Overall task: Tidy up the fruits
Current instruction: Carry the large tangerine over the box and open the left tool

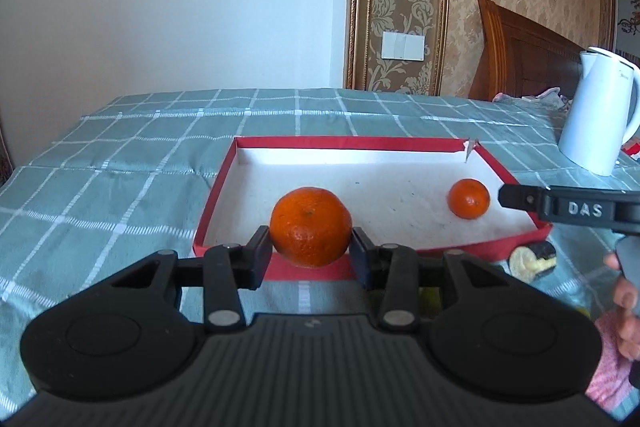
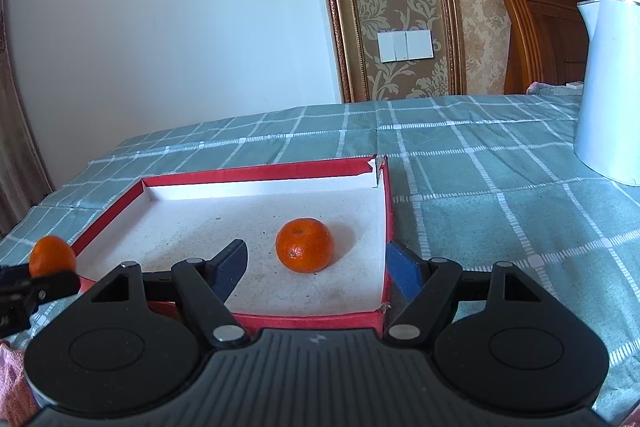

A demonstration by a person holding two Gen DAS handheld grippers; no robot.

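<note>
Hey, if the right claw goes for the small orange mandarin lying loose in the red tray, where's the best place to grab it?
Probably across the widest middle of the small orange mandarin, from above. It sits on the white floor of the red-rimmed cardboard tray, apart from every wall, so both sides are free. The open right claw already straddles it; its round shape suggests pinching opposite sides at the equator.

Two round orange mandarins are in view: one larger mandarin (image 1: 310, 231) and one smaller mandarin (image 1: 468, 198). There is one shallow red cardboard box lid with a white inside (image 1: 352, 143). One tall white plastic electric kettle (image 1: 600, 111) stands on the one worktop covered in a grey-green checked cloth (image 1: 120, 155). One small black and pale yellow object (image 1: 534, 259) lies beside the lid; what it is cannot be told. Two black hand-held grippers appear, the left gripper (image 1: 310, 255) and the right gripper (image 2: 316, 267).
</note>
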